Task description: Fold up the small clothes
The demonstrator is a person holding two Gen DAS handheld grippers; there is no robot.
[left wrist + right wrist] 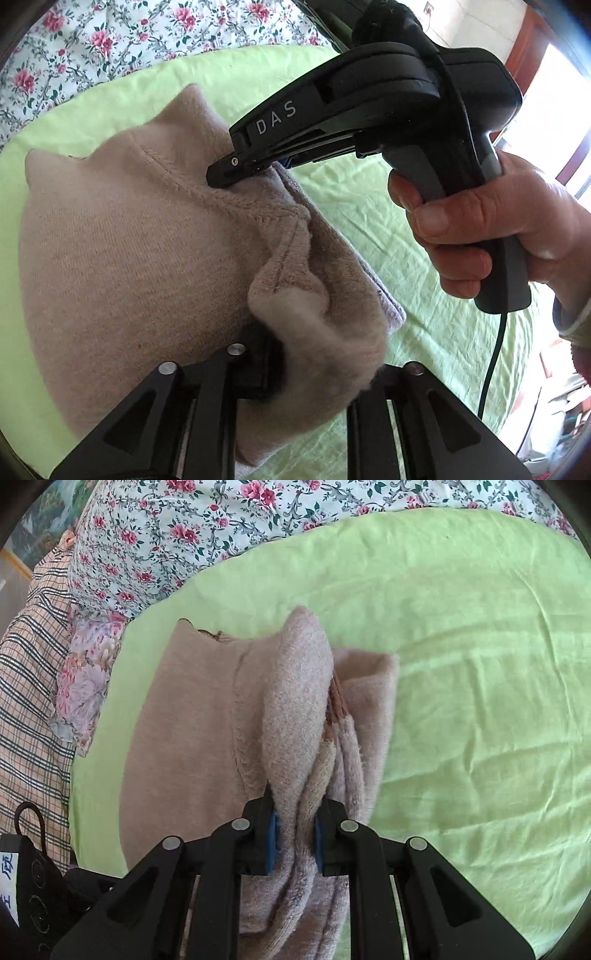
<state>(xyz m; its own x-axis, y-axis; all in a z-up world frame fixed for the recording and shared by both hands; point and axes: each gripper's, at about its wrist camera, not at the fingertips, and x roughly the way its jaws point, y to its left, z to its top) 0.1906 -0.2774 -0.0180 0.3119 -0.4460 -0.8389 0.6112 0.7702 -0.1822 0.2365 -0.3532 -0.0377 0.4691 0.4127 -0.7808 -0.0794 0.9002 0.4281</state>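
A small beige knit garment (129, 240) lies on a light green sheet (369, 203), one side folded over onto its middle. In the left wrist view my left gripper (317, 369) stands slightly open around a loose bunch of the folded edge. The cloth drapes over its right finger and a dark gap shows beside its left finger (264, 369). A person's hand (480, 229) holds my right gripper (225, 173), whose tip pinches the fold farther along. In the right wrist view my right gripper (295, 834) has its blue pads (273, 834) pressed on a thick fold of the garment (184, 720).
The green sheet (480, 664) spreads wide to the right of the garment. A floral bedcover (221, 524) runs along the far side. A plaid cloth (29, 686) and a flowered cushion (85, 686) lie at the left. A black cable (495, 354) hangs from the right gripper's handle.
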